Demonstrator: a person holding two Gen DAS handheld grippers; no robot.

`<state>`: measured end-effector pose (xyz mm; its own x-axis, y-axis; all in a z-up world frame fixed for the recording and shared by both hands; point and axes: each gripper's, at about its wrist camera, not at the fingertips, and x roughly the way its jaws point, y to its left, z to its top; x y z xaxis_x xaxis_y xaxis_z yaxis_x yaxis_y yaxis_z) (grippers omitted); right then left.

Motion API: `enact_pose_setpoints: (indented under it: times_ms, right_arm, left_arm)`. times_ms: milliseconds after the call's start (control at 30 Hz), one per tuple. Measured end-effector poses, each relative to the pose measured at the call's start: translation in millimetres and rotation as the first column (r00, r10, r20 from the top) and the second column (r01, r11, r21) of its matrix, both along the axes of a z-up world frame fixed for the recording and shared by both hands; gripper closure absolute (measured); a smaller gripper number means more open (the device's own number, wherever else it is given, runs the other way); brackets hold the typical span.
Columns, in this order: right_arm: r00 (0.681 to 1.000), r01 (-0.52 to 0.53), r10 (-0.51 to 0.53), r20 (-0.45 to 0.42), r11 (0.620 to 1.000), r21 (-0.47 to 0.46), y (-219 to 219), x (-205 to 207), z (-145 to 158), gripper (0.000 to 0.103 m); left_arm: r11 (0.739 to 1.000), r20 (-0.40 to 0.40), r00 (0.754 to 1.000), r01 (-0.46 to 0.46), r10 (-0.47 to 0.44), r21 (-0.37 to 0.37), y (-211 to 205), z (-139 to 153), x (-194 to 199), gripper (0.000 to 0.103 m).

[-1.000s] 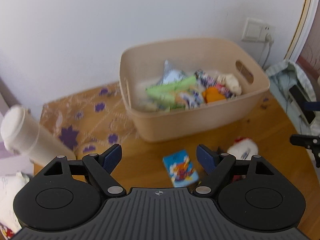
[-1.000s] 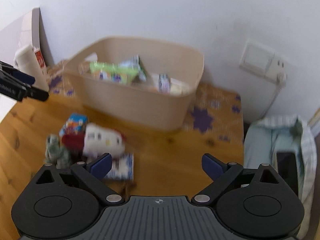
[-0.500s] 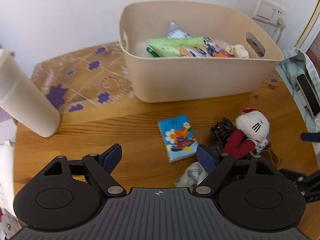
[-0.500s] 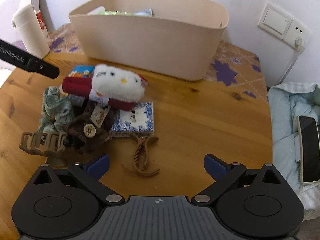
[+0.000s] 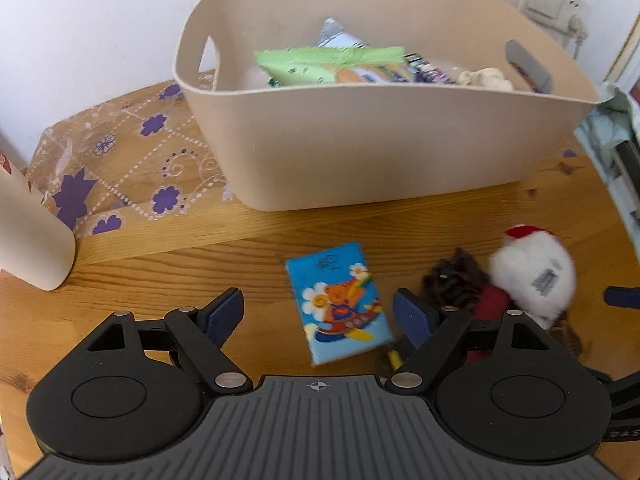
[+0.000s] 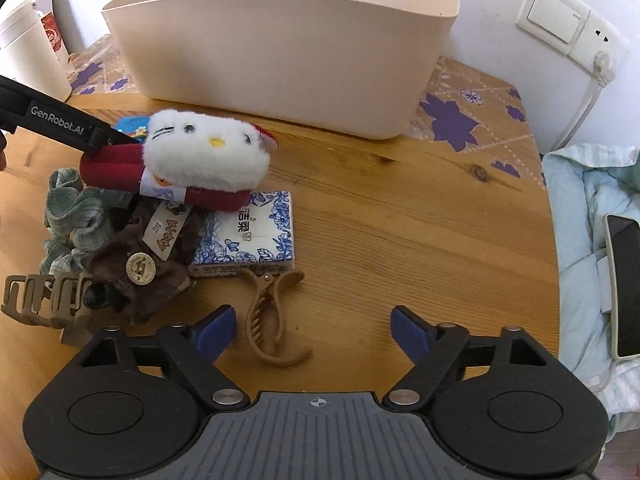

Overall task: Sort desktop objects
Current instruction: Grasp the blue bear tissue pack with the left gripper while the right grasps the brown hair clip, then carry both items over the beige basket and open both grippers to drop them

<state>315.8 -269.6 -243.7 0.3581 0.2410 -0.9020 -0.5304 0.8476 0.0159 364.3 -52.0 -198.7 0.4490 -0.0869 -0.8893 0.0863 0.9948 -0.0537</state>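
Note:
A beige bin holds snack packets; it also shows in the right wrist view. My left gripper is open and empty, low over a blue cartoon tissue pack that lies between its fingers. My right gripper is open and empty just above the table, with a brown hair claw by its left finger. A white plush cat on red lies on a blue-flowered tissue pack, beside a brown pouch, a green scrunchie and a tan claw clip.
A white cup stands at the left on a purple-flowered mat. A wall socket is at the back right. A phone lies on bedding beyond the table's right edge. The left gripper's arm reaches over the pile.
Both grippers have come down and closer to the table. The left one now straddles the blue tissue pack; the right one has neared the brown hair claw. Both jaws stay open.

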Motion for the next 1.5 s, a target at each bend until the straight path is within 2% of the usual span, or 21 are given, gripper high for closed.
enact_pose_setpoints:
  times_ms: [133,200,300,333,367,400,467,700,1033,1200,1500]
  right_arm:
    - [1.0,0.006,-0.005,-0.018,1.0,0.013,-0.2,1.1,-1.4,0.028]
    - [1.0,0.005,-0.005,-0.024,1.0,0.018,0.4,1.1,0.7,0.038]
    - [0.999,-0.014,0.015,-0.03,1.0,0.021,1.0,0.1,3.5,0.06]
    - [0.999,-0.015,0.016,-0.031,1.0,0.02,0.7,0.0,4.2,0.065]
    - [0.999,-0.015,0.016,-0.031,1.0,0.019,-0.1,0.3,4.9,0.07]
    - [0.999,-0.011,0.011,-0.036,1.0,0.019,-1.3,0.7,5.3,0.07]
    - [0.999,0.001,0.0,-0.043,1.0,0.023,-4.2,0.7,5.1,0.07]
    - [0.999,0.036,-0.034,-0.038,0.998,0.046,-17.4,-8.2,16.3,0.07]
    - [0.999,0.045,-0.046,0.017,0.995,0.085,-34.4,-16.9,52.6,0.07]
    - [0.996,0.054,-0.062,0.066,0.992,0.118,-36.5,-12.0,75.1,0.07]
    - [0.979,0.058,-0.089,0.182,0.984,0.171,-40.0,15.0,128.9,0.07]
  left_arm:
    - [0.999,-0.045,0.999,-0.017,0.015,-0.034,5.7,-11.9,6.4,0.02]
    - [0.999,-0.062,0.998,-0.009,0.007,-0.033,7.0,-16.6,8.3,0.023]
    - [1.0,-0.059,0.998,0.015,-0.016,-0.025,7.2,-18.9,7.2,0.035]
    - [1.0,-0.053,0.998,0.027,-0.028,-0.016,6.7,-18.2,6.3,0.037]
    - [0.999,-0.051,0.998,0.036,-0.037,-0.013,6.8,-17.5,5.6,0.044]
    - [0.999,-0.051,0.998,0.041,-0.042,-0.014,6.7,-16.6,5.0,0.052]
    - [0.998,-0.061,0.997,0.049,-0.05,-0.027,8.7,-14.7,4.4,0.056]
    - [0.996,-0.07,0.994,0.076,-0.079,-0.039,16.0,-11.3,-11.1,0.056]
    - [0.991,-0.004,0.992,0.127,-0.128,-0.046,38.8,16.8,-41.0,0.056]
    - [0.991,0.035,0.993,0.118,-0.116,-0.056,51.0,36.2,-47.5,0.056]
    - [0.991,0.155,0.981,0.124,-0.116,-0.041,61.4,85.8,-42.3,0.056]
